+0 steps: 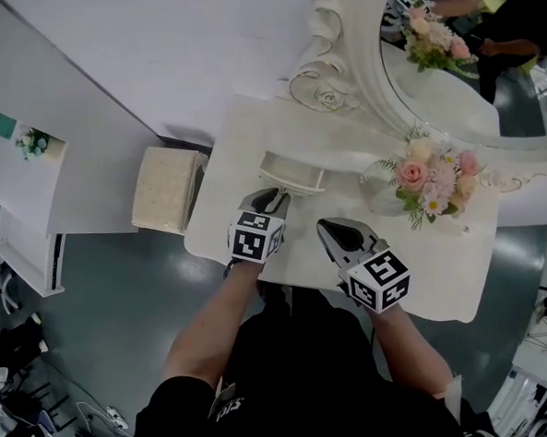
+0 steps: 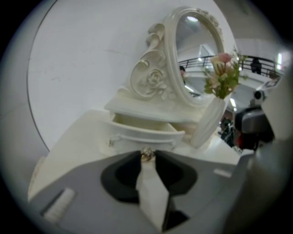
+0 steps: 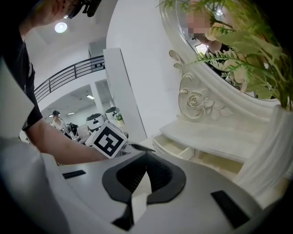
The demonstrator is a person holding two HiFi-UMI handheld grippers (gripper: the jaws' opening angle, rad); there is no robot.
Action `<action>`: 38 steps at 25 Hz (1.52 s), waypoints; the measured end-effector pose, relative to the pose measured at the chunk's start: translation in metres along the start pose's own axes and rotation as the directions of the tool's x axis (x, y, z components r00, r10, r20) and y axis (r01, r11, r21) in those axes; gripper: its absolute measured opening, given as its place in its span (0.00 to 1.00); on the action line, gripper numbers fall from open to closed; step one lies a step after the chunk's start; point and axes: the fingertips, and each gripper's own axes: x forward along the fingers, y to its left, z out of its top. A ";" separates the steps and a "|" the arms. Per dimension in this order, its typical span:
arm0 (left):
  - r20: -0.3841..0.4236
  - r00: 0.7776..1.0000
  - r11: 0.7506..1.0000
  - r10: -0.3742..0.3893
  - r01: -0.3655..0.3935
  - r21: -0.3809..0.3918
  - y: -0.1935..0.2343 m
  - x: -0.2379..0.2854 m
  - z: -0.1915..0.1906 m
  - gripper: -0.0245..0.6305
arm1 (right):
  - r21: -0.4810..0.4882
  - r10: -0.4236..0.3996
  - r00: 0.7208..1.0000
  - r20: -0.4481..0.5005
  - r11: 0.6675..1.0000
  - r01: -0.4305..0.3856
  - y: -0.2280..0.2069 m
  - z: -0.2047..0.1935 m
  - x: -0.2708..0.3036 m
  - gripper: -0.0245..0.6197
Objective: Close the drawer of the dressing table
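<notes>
The white dressing table (image 1: 228, 160) has a small drawer (image 1: 294, 173) standing pulled out under its raised shelf. My left gripper (image 1: 274, 202) is at the drawer's front. In the left gripper view the drawer front (image 2: 142, 137) is right ahead, and the left gripper (image 2: 147, 158) is shut on its small gold knob (image 2: 147, 154). My right gripper (image 1: 326, 226) hovers over the tabletop to the right of the left one, shut and holding nothing. The right gripper view shows the open drawer (image 3: 176, 148) ahead of the right gripper (image 3: 145, 158), with the left gripper's marker cube (image 3: 109, 139) beside it.
A white vase of pink flowers (image 1: 428, 180) stands on the table right of the drawer. The ornate oval mirror (image 1: 449, 73) rises behind it. A cushioned stool (image 1: 165, 187) sits left of the table, and a white shelf unit (image 1: 23, 210) stands further left.
</notes>
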 end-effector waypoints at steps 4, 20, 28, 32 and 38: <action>0.002 1.000 1.000 -0.011 0.011 0.013 0.001 0.003 0.007 0.19 | 0.001 -0.011 1.000 0.000 1.000 0.011 -0.003 0.002 0.000 0.03; -0.006 0.999 0.999 -0.034 0.034 0.040 0.006 0.026 0.023 0.19 | 0.032 -0.015 1.000 -0.009 0.999 0.015 -0.007 -0.005 0.002 0.03; -0.019 0.999 0.998 -0.039 0.040 0.053 0.007 0.037 0.027 0.19 | 0.053 -0.020 1.000 -0.013 0.998 0.021 -0.012 -0.011 0.001 0.03; -0.018 0.999 0.998 -0.035 0.036 0.051 0.007 0.041 0.029 0.19 | 0.064 -0.031 0.999 -0.014 0.997 0.032 -0.017 -0.014 -0.003 0.03; -0.016 0.999 0.998 -0.032 0.033 0.044 0.008 0.045 0.033 0.19 | 0.074 -0.043 0.999 -0.013 0.996 0.044 -0.025 -0.015 -0.007 0.03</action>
